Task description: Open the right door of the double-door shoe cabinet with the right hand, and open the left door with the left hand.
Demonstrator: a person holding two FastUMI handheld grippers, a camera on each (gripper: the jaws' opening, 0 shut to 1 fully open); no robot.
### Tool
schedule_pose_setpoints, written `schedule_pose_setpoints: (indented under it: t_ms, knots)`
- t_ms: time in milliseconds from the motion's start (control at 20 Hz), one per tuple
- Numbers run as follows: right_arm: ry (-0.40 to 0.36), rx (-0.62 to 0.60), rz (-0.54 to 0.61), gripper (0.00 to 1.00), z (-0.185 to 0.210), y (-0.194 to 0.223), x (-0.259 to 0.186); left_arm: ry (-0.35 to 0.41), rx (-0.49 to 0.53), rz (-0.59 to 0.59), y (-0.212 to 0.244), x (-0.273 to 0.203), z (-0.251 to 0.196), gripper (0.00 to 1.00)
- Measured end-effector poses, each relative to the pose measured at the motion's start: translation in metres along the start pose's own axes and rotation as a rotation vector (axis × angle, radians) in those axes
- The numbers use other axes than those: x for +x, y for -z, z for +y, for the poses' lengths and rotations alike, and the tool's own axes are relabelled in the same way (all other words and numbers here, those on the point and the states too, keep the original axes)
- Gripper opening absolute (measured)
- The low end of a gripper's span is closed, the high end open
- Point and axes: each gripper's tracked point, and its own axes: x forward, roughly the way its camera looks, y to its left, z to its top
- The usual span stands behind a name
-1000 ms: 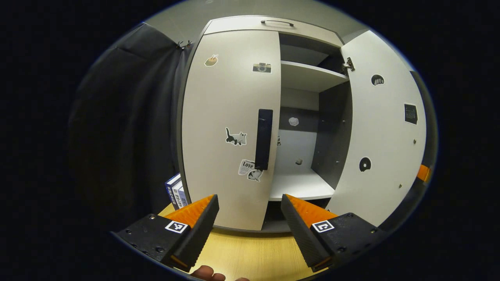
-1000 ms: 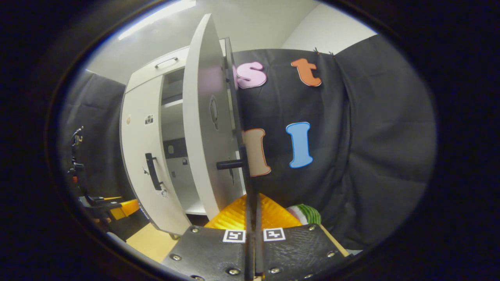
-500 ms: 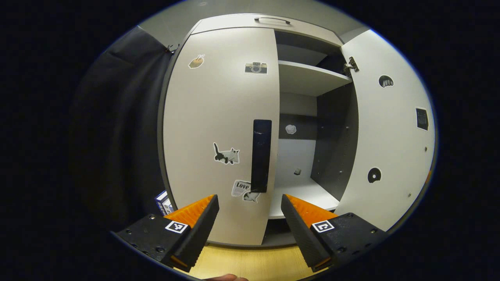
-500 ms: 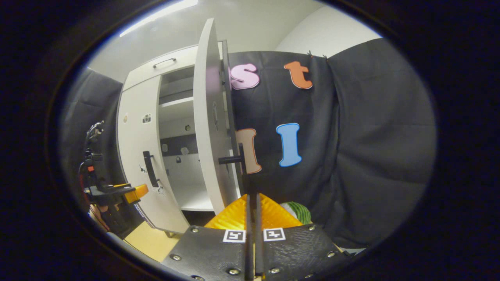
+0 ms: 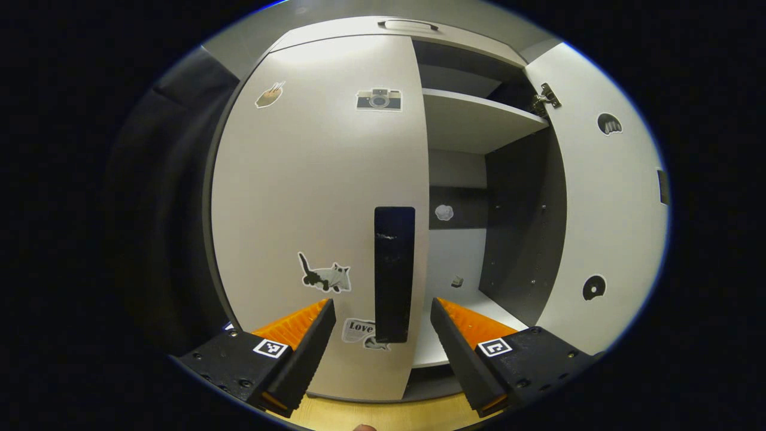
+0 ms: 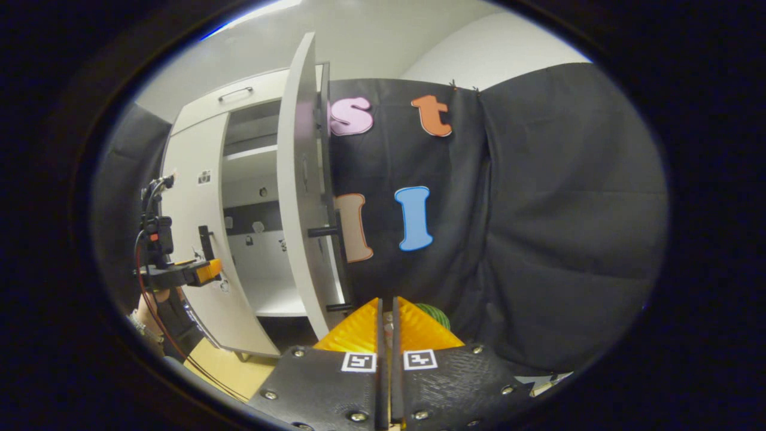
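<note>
Both views are sharp at the centre and strongly bowed at the rims; the left door (image 5: 317, 197) is evenly lit from above, with soft glare near its top; the cabinet interior (image 5: 514, 221) is shadowed; a ceiling strip (image 6: 257, 15) is blown out.

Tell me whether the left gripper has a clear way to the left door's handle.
Probably yes. The left gripper is open, and the black handle on the closed left door stands straight ahead between its fingers with nothing in front.
</note>
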Motion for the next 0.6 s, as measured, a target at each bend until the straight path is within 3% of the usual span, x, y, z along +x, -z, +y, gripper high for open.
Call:
schedule_pose_setpoints:
  t_ms: [100, 150, 200, 450, 600]
  knots:
    - [0.017, 0.011, 0.005, 0.02, -0.005, 0.003, 0.0, 0.007, -0.003, -0.012, -0.005, 0.006, -0.002, 0.89]
    - [0.024, 0.015, 0.008, 0.02, -0.007, 0.005, 0.001, 0.007, 0.003, -0.019, -0.006, 0.009, -0.002, 0.78]
    - [0.03, 0.017, 0.011, 0.03, -0.009, 0.006, 0.001, 0.006, 0.015, -0.02, -0.007, 0.013, -0.003, 0.78]
    - [0.046, 0.012, 0.032, 0.03, -0.015, 0.014, 0.004, -0.01, 0.023, 0.008, -0.001, 0.024, -0.005, 0.47]
    - [0.053, -0.008, 0.041, 0.03, -0.019, 0.015, 0.005, -0.018, 0.033, 0.003, -0.003, 0.022, -0.005, 0.36]
